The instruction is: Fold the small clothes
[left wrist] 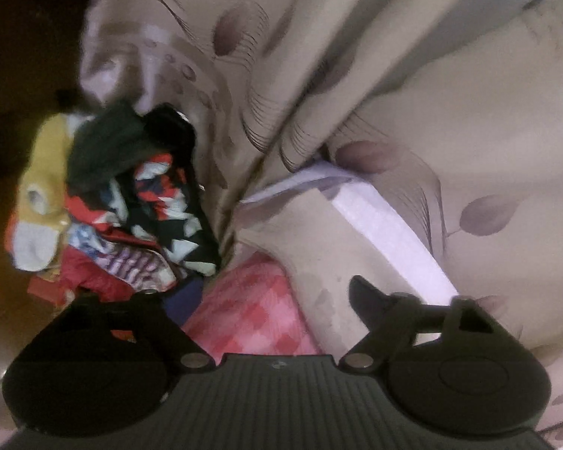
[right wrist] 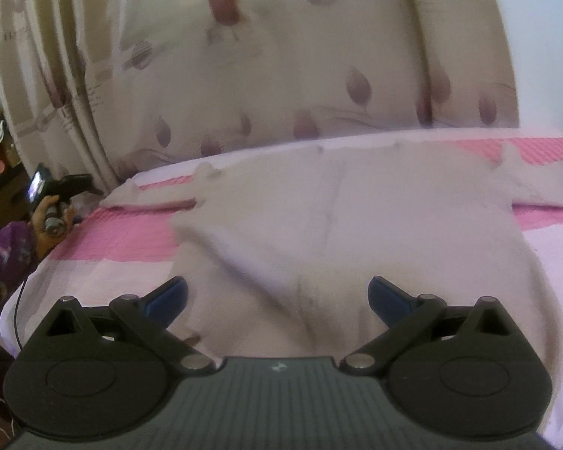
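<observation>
both tongs gape empty: right tongs (right wrist: 277,296) over a pale garment (right wrist: 319,225), left tongs (left wrist: 259,300) near piled clothes (left wrist: 131,202).

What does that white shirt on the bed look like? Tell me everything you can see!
The shirt is cream-white and soft-looking, maybe knit, though the picture is blurry. It lies spread out flat on the pink checked bed, short sleeves pointing out to each side. A faint crease runs down its middle, and the near hem is wrinkled. The right claw hovers open just above that hem. I can't tell if it touches.
</observation>
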Available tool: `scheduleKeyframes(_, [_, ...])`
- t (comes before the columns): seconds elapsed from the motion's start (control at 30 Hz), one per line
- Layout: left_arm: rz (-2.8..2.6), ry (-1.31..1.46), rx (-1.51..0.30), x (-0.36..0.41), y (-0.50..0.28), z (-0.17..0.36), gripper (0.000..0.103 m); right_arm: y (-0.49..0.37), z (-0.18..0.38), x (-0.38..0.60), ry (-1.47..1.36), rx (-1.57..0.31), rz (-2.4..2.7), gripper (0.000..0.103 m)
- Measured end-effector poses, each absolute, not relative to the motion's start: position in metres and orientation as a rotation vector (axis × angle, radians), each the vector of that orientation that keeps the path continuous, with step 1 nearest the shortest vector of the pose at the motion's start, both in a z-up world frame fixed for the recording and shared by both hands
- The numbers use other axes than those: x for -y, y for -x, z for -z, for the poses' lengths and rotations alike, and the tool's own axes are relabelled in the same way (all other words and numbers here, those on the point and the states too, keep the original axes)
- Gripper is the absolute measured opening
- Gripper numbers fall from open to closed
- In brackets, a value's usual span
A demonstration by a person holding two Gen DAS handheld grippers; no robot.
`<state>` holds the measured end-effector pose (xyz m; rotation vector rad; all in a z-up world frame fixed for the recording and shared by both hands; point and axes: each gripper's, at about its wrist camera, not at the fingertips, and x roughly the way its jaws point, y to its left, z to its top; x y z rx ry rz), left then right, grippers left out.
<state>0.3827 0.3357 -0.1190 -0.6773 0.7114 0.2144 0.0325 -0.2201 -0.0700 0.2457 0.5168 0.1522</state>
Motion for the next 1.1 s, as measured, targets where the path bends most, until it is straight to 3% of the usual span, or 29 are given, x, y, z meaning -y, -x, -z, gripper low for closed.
scheduleKeyframes(0.07, [-0.191,0.703,-0.714,-0.336,-0.391,0.126,0.053,-0.037,0.071,0.216,-0.246,-0.535,-0.158,0.103])
scheduleKeyframes(0.1, [-0.21,0.698,-0.709,-0.335,-0.393,0.127,0.049,-0.039,0.072,0.214,-0.251,-0.546,-0.159,0.103])
scheduleKeyframes(0.2, [-0.238,0.702,-0.641,-0.336,-0.388,0.124,0.012,-0.044,0.074,0.213,-0.27,-0.568,-0.153,0.103])
scheduleKeyframes(0.23, [-0.244,0.733,-0.607,-0.339,-0.38,0.121,0.006,-0.046,0.074,0.214,-0.273,-0.569,-0.152,0.103])
scheduleKeyframes(0.47, [-0.275,0.755,-0.479,-0.336,-0.316,0.084,0.004,-0.042,0.076,0.217,-0.274,-0.546,-0.167,0.103])
scheduleKeyframes(0.73, [-0.412,0.679,-0.517,-0.319,-0.246,0.074,0.004,-0.028,0.076,0.228,-0.307,-0.51,-0.18,0.103])
scheduleKeyframes(0.83, [-0.483,0.651,-0.539,-0.308,-0.229,0.076,0.013,-0.02,0.077,0.237,-0.335,-0.493,-0.168,0.103])
scheduleKeyframes(0.87, [-0.508,0.641,-0.526,-0.304,-0.222,0.073,0.033,-0.016,0.077,0.244,-0.354,-0.479,-0.159,0.103])
scheduleKeyframes(0.9, [-0.532,0.615,-0.506,-0.298,-0.216,0.07,0.047,-0.013,0.077,0.252,-0.37,-0.461,-0.147,0.103])
scheduleKeyframes(0.93, [-0.557,0.596,-0.486,-0.293,-0.209,0.066,0.075,-0.009,0.076,0.26,-0.378,-0.446,-0.133,0.103])
scheduleKeyframes(0.97, [-0.59,0.581,-0.447,-0.285,-0.2,0.06,0.091,-0.004,0.075,0.272,-0.395,-0.426,-0.11,0.103])
scheduleKeyframes(1.1, [-0.578,0.481,-0.322,-0.237,-0.172,0.036,0.096,0.017,0.078,0.335,-0.47,-0.319,0.015,0.103])
